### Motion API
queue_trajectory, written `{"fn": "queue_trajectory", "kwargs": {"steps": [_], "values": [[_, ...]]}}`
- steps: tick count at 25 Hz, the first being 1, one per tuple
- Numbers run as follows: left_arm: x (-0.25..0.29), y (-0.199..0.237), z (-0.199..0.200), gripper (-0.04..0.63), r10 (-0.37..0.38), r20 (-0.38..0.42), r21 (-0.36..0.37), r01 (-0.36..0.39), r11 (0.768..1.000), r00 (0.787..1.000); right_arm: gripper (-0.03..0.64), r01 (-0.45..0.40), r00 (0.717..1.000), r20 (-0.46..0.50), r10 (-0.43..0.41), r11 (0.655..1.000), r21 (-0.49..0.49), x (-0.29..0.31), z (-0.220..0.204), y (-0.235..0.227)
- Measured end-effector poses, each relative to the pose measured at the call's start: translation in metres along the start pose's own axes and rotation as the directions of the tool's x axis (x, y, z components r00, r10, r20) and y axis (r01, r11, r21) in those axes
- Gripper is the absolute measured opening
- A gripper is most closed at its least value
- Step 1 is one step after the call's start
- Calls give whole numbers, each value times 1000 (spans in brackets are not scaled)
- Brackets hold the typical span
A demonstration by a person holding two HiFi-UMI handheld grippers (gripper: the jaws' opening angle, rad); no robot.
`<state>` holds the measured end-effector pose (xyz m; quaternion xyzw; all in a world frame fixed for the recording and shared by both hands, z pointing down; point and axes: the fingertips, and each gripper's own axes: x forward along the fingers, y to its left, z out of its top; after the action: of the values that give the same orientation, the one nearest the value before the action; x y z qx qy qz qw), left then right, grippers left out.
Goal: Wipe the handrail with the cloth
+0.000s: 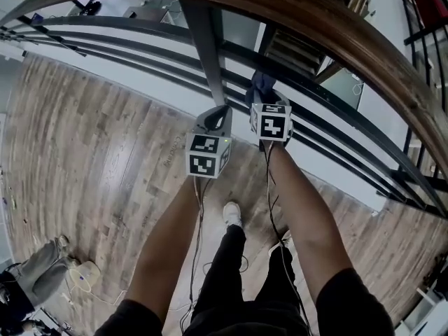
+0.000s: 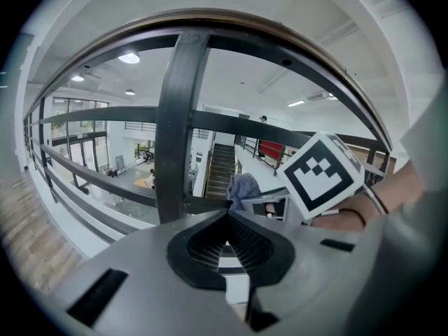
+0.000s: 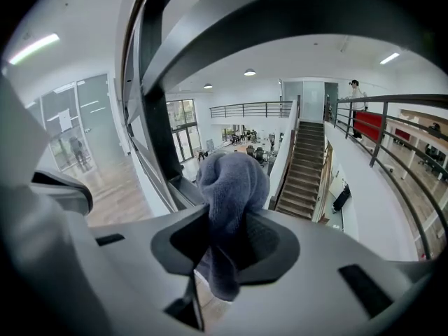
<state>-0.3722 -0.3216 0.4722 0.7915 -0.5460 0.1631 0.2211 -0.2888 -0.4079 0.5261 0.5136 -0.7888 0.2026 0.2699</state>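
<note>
Below the wooden handrail (image 1: 315, 16), the right gripper (image 3: 227, 236) pinches a bunched blue-grey cloth (image 3: 232, 187) that rubbing could tug free, while the left gripper (image 2: 227, 222) is closed and empty.

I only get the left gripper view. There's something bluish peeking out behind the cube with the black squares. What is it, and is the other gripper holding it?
Observer: It's a blue-grey cloth. In the right gripper view, the right gripper is shut on it, and the cloth bunches up above the jaws.
Operator: Is it rubbing the brown handrail?
Observer: Not on the wood. In the head view, the cloth is down by the dark metal rails, below the wooden handrail. I can't tell whether it touches a rail.
</note>
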Motion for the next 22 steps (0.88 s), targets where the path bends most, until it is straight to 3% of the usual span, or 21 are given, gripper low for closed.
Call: {"fn": "queue_trajectory", "kwargs": {"steps": [11, 22], "values": [[17, -98, -28, -2, -40, -65, -32, 38, 999, 997, 104, 60, 998, -19, -59, 994, 86, -55, -40, -95], [41, -209, -14, -2, -127, -63, 2, 128, 992, 990, 104, 115, 993, -47, -109, 982, 148, -124, -88, -199]]}}
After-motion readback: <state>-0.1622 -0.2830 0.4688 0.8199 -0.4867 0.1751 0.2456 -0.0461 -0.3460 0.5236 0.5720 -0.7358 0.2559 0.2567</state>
